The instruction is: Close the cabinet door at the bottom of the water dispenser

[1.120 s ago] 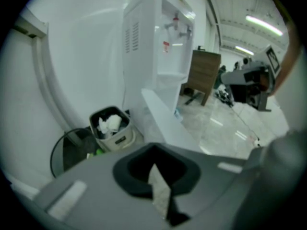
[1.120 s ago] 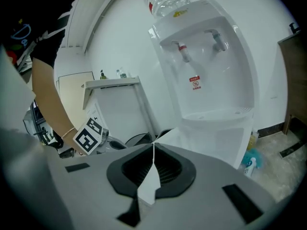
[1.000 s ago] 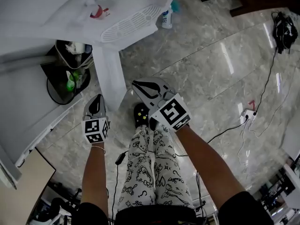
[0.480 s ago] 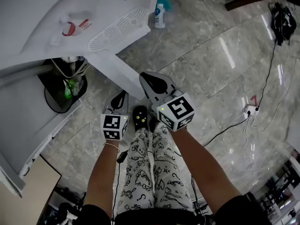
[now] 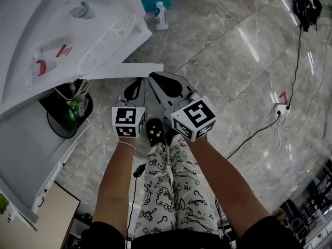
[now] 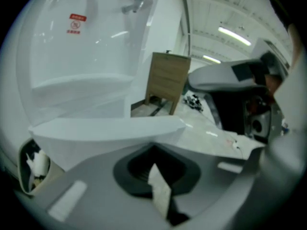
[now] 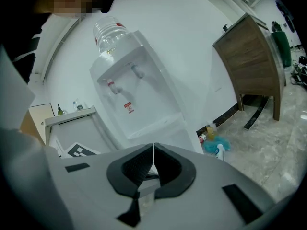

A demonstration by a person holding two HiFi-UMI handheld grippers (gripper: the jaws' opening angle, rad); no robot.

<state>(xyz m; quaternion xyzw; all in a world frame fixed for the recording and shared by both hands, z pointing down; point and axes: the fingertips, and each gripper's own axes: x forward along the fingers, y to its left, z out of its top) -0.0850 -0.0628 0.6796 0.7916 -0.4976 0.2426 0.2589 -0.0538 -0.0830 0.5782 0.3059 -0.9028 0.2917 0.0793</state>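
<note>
The white water dispenser (image 5: 62, 40) fills the head view's upper left, and in the right gripper view the dispenser (image 7: 136, 104) shows a bottle on top. Its bottom cabinet door (image 5: 124, 70) stands partly open, seen edge-on as a white strip across the floor. My left gripper (image 5: 136, 87) is shut, with its tip right at the door's near face. In the left gripper view the door (image 6: 105, 128) runs across just beyond that gripper (image 6: 156, 169). My right gripper (image 5: 162, 82) is shut and empty beside the door's free end; its jaws (image 7: 153, 159) point at the dispenser.
A black bin (image 5: 65, 113) with rubbish stands left of the door. A plastic bottle (image 5: 160, 15) and a blue cloth (image 5: 150, 1) lie by the dispenser. A wooden cabinet (image 7: 252, 56) stands to the right. Cables and a power strip (image 5: 280, 109) cross the marble floor. My shoe (image 5: 154, 131) is below the grippers.
The door has swung from pointing toward me to lying across the view, nearer the dispenser. Both grippers have moved forward with it, the left one closing in on the right.
</note>
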